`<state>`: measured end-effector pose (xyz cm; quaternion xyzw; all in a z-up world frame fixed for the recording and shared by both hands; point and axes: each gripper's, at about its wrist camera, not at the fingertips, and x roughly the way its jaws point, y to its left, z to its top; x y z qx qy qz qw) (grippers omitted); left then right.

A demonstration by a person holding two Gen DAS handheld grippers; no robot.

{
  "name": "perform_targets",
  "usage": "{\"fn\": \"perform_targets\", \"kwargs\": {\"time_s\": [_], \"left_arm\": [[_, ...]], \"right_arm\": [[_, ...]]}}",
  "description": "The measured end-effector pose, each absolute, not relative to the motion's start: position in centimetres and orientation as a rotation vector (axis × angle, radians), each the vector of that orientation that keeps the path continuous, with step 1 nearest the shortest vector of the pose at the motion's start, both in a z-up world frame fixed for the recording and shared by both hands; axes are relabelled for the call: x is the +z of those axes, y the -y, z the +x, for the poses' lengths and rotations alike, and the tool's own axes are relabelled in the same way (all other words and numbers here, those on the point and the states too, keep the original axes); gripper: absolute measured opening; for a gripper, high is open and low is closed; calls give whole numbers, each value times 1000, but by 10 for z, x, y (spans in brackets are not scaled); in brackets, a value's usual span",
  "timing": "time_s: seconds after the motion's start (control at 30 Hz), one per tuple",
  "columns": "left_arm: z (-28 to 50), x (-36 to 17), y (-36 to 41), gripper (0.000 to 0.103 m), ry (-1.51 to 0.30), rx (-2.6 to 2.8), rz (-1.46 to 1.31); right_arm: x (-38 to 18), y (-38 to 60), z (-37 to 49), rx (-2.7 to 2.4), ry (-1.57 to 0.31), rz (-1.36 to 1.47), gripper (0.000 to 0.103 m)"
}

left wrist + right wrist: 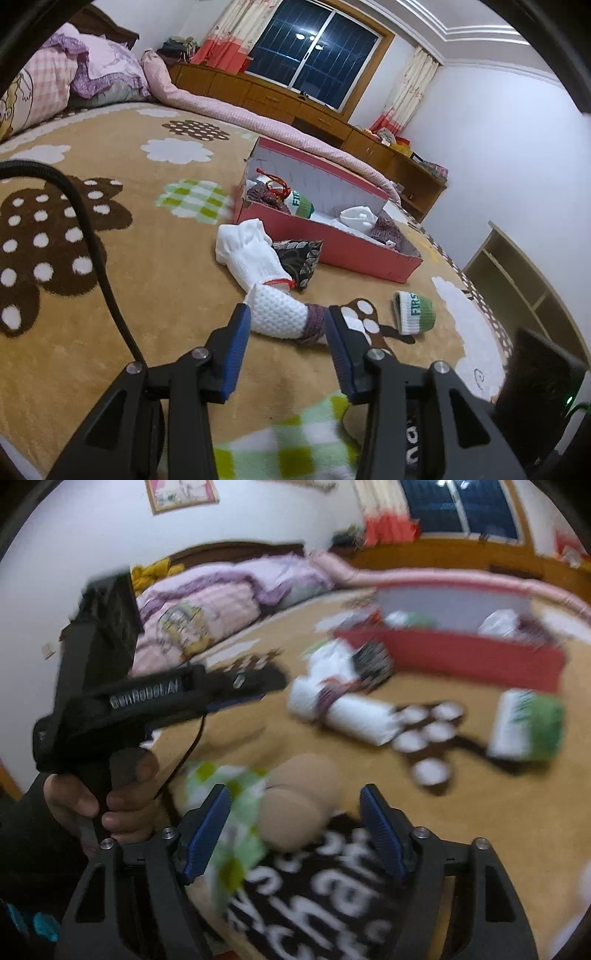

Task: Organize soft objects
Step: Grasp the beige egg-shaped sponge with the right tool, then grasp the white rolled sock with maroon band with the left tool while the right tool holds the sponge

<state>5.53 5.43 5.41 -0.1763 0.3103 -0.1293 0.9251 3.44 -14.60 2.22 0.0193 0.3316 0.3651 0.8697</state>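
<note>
A red box lies on the tan bed blanket and holds several rolled soft items. In front of it lie a white knitted sock bundle, a dark patterned pouch, a white roll with a purple band and a white-green roll marked FIRS. My left gripper is open, its fingertips on either side of the white roll. My right gripper is open and empty above the blanket, short of the white roll; the white-green roll and the box show blurred.
Pink and purple pillows are piled at the head of the bed. A wooden cabinet runs under the window. A shelf unit stands off the bed's right side. The left gripper's handle and the hand holding it fill the right view's left side.
</note>
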Motion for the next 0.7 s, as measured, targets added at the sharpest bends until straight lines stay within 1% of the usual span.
{"fn": "perform_targets", "kwargs": {"time_s": [0.03, 0.07, 0.1, 0.17, 0.27, 0.47, 0.6, 0.7], "left_arm": [[54, 55, -54, 43, -634, -264, -355], [54, 55, -53, 43, -631, -263, -350], [54, 56, -53, 43, -630, -263, -349], [54, 55, -53, 43, -635, -268, -354], [55, 55, -54, 43, -641, -276, -363], [53, 55, -49, 44, -641, -277, -331], [51, 57, -44, 51, -635, -299, -311], [50, 58, -41, 62, -634, -319, -301]], "right_arm": [[18, 140, 36, 786, -716, 47, 54], [12, 131, 38, 808, -743, 36, 35], [9, 123, 37, 798, -748, 0, 34], [7, 117, 31, 743, -717, -69, 29], [7, 125, 34, 756, -734, -8, 27], [10, 138, 32, 757, -740, 32, 27], [17, 145, 28, 761, -725, 49, 28], [27, 155, 25, 755, -692, 78, 28]]}}
